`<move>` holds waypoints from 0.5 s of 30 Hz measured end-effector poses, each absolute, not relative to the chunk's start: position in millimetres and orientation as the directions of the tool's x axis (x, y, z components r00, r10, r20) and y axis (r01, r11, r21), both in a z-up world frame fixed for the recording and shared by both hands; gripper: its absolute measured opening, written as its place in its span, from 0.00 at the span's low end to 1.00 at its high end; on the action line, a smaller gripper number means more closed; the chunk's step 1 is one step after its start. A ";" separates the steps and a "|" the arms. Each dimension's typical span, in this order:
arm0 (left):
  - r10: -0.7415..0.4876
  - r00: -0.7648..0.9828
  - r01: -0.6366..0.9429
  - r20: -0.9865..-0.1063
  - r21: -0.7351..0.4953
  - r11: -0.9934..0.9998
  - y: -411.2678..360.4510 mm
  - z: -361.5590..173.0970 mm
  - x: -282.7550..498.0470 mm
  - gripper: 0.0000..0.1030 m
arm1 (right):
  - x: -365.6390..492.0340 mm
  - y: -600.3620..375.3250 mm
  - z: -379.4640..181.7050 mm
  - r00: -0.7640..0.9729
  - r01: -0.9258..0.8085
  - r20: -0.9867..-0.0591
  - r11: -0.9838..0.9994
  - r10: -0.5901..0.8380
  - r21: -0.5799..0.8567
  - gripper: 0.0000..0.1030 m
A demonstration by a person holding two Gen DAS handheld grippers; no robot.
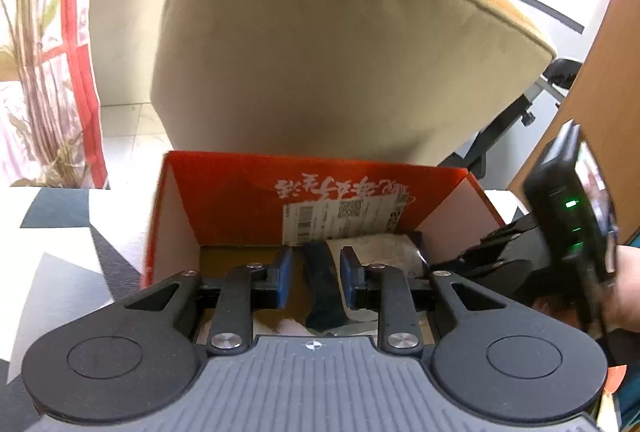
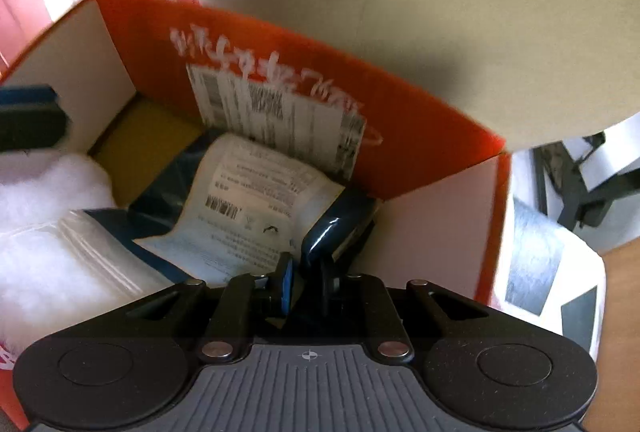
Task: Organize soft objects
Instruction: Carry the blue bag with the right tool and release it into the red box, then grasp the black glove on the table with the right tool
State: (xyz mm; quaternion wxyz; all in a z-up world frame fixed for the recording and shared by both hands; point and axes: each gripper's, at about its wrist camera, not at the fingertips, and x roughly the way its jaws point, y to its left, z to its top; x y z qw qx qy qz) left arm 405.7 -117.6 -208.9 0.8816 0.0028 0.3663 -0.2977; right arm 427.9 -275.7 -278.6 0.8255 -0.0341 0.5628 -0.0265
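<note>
An open red cardboard box (image 1: pixel 240 187) (image 2: pixel 400 135) holds soft goods. Inside lie a dark blue glossy package (image 2: pixel 340 224) (image 1: pixel 322 292), a white labelled pack (image 2: pixel 256 199), and white fluff in a clear zip bag (image 2: pixel 60 252). My left gripper (image 1: pixel 316 276) hovers over the box's near side, its blue pads a little apart; the dark package shows below the gap, and I see no grip on it. One of its fingers (image 2: pixel 28 115) shows at the box's left wall. My right gripper (image 2: pixel 306 284) points down into the box's right corner, shut, with the dark package's end at its tips.
A big beige cushion (image 1: pixel 340 51) leans just behind the box. The box stands on a black-and-white patterned surface (image 1: pixel 60 232) (image 2: pixel 552 272). A wooden panel (image 1: pixel 600 71) rises at the right; a plant and red-white cloth (image 1: pixel 80 51) stand left. A hand (image 1: pixel 624 292) holds the right gripper's body (image 1: pixel 568 216).
</note>
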 end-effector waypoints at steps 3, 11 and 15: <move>-0.498 0.586 0.512 -0.639 -0.184 0.839 -109.3 -201.6 395.5 0.27 | 429.2 -268.2 -276.6 0.351 0.021 -0.926 0.990 -0.141 -0.142 0.25; -0.375 0.709 0.455 -0.597 -0.019 0.890 -95.3 -178.4 340.5 0.75 | 350.4 -271.7 -209.0 0.604 0.142 -0.793 0.990 -0.075 0.015 0.76; -0.373 0.770 0.422 -0.517 -0.026 0.906 -72.4 -160.9 301.9 0.99 | 290.9 -273.8 -173.1 0.722 0.182 -0.690 0.978 -0.061 0.104 1.00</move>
